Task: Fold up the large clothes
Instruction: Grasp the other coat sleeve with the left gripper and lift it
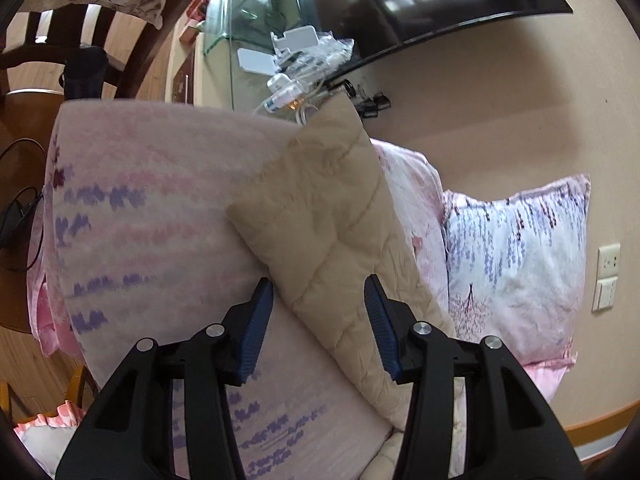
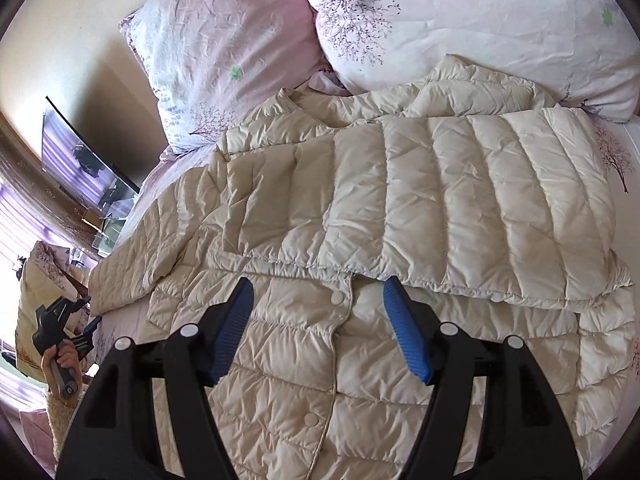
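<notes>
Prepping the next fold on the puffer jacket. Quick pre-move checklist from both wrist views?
1. Right claw open and empty, above the jacket's snap placket: ok.
2. Left claw open, nothing pinched: ok.
3. Left sleeve lined up for a grasp: it lies between the left claw's fingers, pads not pressing on it: ok.
4. Right sleeve folded across the cream puffer jacket: it lies flat over the chest: ok.
5. Left sleeve folded in: not ok, it is spread outward on the bed.
6. Jacket hem flat: cannot tell, it is hidden below the claw.
</notes>
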A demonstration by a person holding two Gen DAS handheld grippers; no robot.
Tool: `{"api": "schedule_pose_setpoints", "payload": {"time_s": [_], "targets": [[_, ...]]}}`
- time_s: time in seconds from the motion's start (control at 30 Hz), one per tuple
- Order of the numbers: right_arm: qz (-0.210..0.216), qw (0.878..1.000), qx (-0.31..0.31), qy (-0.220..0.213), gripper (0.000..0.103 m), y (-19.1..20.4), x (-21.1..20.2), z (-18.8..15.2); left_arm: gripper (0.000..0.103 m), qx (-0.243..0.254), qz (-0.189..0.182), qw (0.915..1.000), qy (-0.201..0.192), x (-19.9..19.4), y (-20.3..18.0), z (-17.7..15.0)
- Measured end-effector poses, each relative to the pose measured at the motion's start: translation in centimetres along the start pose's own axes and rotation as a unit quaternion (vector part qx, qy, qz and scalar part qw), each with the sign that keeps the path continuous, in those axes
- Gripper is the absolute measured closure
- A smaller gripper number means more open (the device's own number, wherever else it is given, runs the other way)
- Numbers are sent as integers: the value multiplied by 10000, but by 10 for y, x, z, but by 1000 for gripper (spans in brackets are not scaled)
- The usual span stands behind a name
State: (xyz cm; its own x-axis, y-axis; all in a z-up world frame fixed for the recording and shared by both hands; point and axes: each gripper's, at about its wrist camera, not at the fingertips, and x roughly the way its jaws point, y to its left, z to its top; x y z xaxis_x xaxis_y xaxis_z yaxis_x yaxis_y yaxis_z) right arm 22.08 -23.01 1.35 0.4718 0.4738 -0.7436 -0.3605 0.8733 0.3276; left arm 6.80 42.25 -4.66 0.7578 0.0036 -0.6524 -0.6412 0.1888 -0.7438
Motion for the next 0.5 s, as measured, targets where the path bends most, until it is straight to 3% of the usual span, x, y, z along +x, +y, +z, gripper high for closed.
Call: {"api": "schedule_pose_setpoints", "payload": {"time_s": [0.13,0.2,0.3,0.5], "targets": [[18,10000,-60,-25,35,2,-3,-2,63,-50,93,9998,-163,2,0,10],[24,10000,-72,-58,35,2,-7,-3,87,15,211,9997,-148,8,-4,16],[7,9999,-82,-124,35,-1,-14,-4,101,64,207,9997,-133,14,-8,21],[-73,9994,-200,-258,35,-4,-30,-8,103,534,-188,9973,-474,1,-39,20]]}}
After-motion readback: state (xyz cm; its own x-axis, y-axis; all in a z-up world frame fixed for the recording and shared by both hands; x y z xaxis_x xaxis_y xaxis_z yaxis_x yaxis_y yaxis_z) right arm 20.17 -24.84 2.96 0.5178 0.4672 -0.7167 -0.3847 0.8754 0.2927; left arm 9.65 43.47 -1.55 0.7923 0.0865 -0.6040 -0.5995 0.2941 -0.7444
